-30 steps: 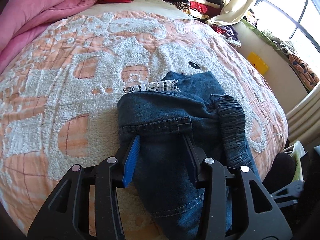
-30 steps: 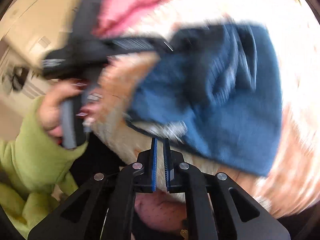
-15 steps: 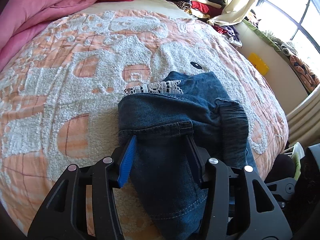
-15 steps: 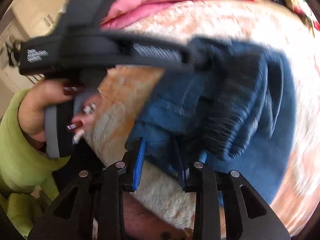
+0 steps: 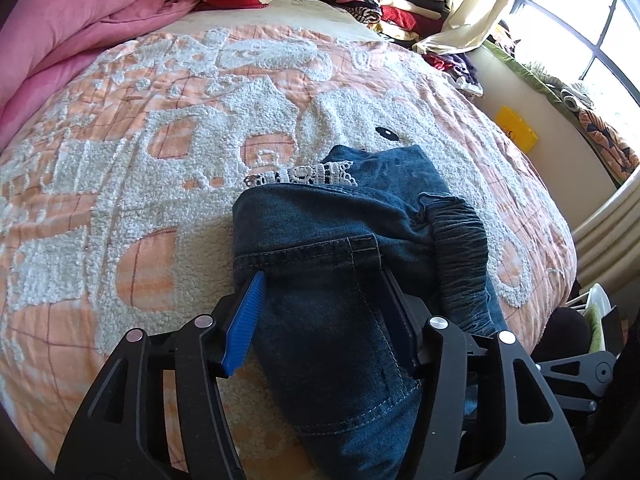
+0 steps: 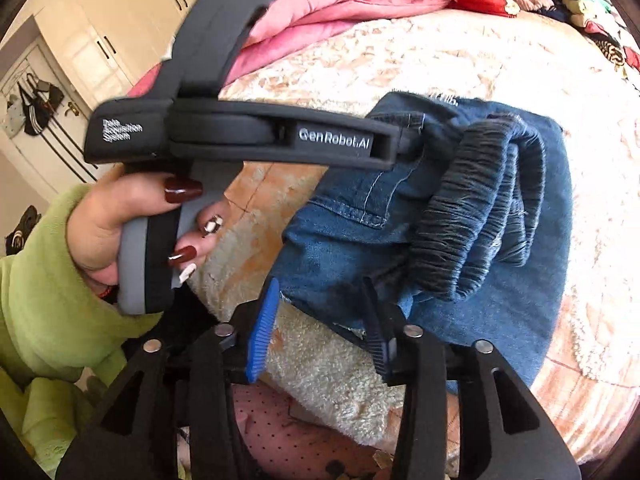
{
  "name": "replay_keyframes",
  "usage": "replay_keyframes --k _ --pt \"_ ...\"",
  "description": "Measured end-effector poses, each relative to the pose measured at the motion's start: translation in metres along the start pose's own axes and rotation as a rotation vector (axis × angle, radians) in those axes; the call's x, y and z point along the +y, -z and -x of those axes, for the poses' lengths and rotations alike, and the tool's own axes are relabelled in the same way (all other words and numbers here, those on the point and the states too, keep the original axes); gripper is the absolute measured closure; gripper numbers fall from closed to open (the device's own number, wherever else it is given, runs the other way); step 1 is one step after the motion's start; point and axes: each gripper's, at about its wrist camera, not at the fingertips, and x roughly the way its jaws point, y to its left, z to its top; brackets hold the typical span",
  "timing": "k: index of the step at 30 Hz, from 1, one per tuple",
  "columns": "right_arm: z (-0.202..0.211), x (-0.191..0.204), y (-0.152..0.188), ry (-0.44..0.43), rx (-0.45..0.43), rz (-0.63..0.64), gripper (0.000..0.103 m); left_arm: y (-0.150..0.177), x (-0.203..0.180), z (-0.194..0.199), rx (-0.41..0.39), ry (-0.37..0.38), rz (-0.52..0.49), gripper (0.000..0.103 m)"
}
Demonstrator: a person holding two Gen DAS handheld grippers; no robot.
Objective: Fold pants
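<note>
Folded blue denim pants lie in a bundle on a peach-and-white tufted bedspread, near the bed's front edge. White lace trim peeks out at the far edge of the bundle, and a gathered dark waistband runs along its right side.

The left gripper reaches over the near part of the pants, its fingers spread wide, the blue pad at the left edge of the denim and the other finger on top of the cloth; it pinches nothing.

From the right wrist view, the right gripper sits at the bundle's near corner, its fingers also spread, with a corner of denim between them but not clamped. The left hand, in a green sleeve, grips the left tool's handle just beside the pants.

A pink quilt lies at the bed's far left, and stacked clothes at the far end by a curtain.
</note>
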Motion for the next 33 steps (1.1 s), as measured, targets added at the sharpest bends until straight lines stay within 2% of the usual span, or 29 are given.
replay_keyframes --k 10,14,15,16,21,28,31,33 --pt "0.014 -0.006 0.002 0.001 -0.021 -0.002 0.052 0.002 -0.003 0.007 -0.008 -0.01 -0.006 0.048" --pt "0.02 -0.005 0.003 0.008 -0.029 -0.002 0.051 0.001 -0.003 0.011 -0.015 -0.02 -0.008 0.041" --pt "0.02 -0.006 0.002 0.012 -0.032 -0.004 0.044 0.001 -0.003 0.012 -0.018 -0.021 -0.007 0.04" --pt "0.021 -0.007 0.0 0.019 -0.036 -0.005 0.041 0.001 -0.003 0.014 -0.02 -0.021 -0.007 0.039" --pt "0.035 -0.007 -0.001 0.035 -0.072 -0.004 0.04 0.001 -0.003 0.023 -0.038 -0.033 -0.013 0.029" --pt "0.055 -0.016 -0.003 0.099 -0.134 -0.014 0.022 0.001 -0.004 0.043 -0.08 -0.073 -0.019 0.009" --pt "0.065 -0.023 -0.006 0.131 -0.164 -0.027 0.02 0.001 -0.004 0.051 -0.095 -0.094 -0.023 0.009" --pt "0.07 -0.027 -0.007 0.152 -0.179 -0.039 0.015 0.001 -0.004 0.055 -0.102 -0.101 -0.019 0.009"
